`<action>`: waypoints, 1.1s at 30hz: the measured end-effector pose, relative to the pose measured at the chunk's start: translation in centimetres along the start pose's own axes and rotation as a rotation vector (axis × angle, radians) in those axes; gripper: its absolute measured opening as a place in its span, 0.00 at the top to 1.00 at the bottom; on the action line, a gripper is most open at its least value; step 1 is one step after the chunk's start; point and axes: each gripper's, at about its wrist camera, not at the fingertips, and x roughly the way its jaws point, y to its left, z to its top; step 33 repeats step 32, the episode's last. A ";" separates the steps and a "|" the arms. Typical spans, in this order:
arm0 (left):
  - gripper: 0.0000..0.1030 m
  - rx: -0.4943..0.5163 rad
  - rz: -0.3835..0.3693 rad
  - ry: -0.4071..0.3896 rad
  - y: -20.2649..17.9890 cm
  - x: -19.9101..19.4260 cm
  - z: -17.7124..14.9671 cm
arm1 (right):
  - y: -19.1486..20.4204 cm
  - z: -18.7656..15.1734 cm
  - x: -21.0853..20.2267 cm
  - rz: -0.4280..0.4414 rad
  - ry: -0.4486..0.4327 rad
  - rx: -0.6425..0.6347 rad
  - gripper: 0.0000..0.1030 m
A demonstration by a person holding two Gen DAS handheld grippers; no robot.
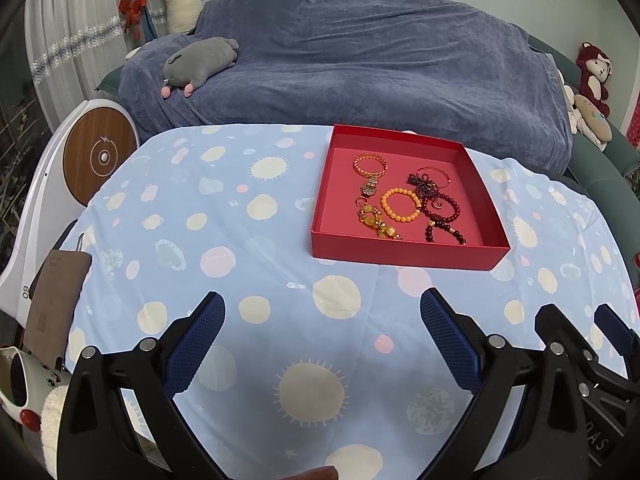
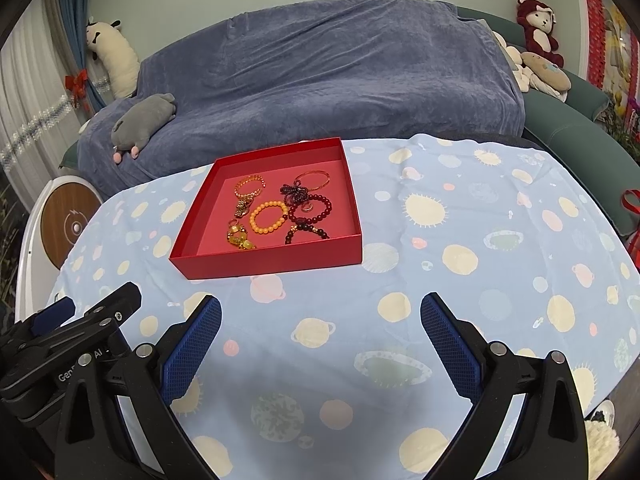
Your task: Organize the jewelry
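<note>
A red tray [image 1: 404,254] [image 2: 276,266] sits on the table and holds several pieces: a gold chain bracelet [image 1: 370,165] [image 2: 249,185], an orange bead bracelet [image 1: 400,204] [image 2: 269,218], dark red bead bracelets [image 1: 442,210] [image 2: 312,209], a thin gold bangle [image 2: 312,179] and a yellow stone piece [image 1: 376,222] [image 2: 239,238]. My left gripper [image 1: 322,308] is open and empty, near the table's front, short of the tray. My right gripper [image 2: 320,310] is open and empty, beside it to the right. Each shows at the edge of the other's view.
The table wears a light blue cloth with planet prints [image 1: 224,240] [image 2: 460,264]. Behind it stands a sofa under a blue cover [image 1: 360,60] with a grey plush toy [image 1: 198,62]. A white and wood round unit [image 1: 98,156] stands at the left. A brown pouch [image 1: 56,300] lies at the table's left edge.
</note>
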 end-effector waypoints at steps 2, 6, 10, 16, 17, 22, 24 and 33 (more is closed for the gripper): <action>0.09 -0.001 0.000 -0.002 0.0 0.0 0.0 | 0.0 0.0 0.0 0.001 0.001 0.001 0.07; 0.09 -0.001 0.005 -0.003 -0.1 0.0 0.2 | -0.1 0.0 0.0 0.001 0.001 0.003 0.07; 0.09 -0.003 0.011 -0.001 0.0 0.2 0.3 | 0.0 -0.1 0.0 0.000 0.001 -0.003 0.07; 0.09 -0.004 0.017 0.008 0.0 0.7 0.0 | 0.1 -0.2 0.2 -0.003 0.007 -0.012 0.07; 0.09 -0.004 0.017 0.010 0.0 0.7 0.0 | 0.1 -0.3 0.3 -0.003 0.008 -0.014 0.07; 0.09 0.006 0.025 0.010 -0.1 1.0 -0.1 | 0.2 -0.6 0.5 -0.006 0.015 -0.017 0.07; 0.09 0.010 0.022 0.010 -0.2 1.1 -0.2 | 0.2 -0.7 0.7 -0.006 0.018 -0.016 0.07; 0.09 0.007 0.019 0.025 -0.2 1.7 -0.3 | 0.2 -0.9 0.8 -0.011 0.020 -0.022 0.07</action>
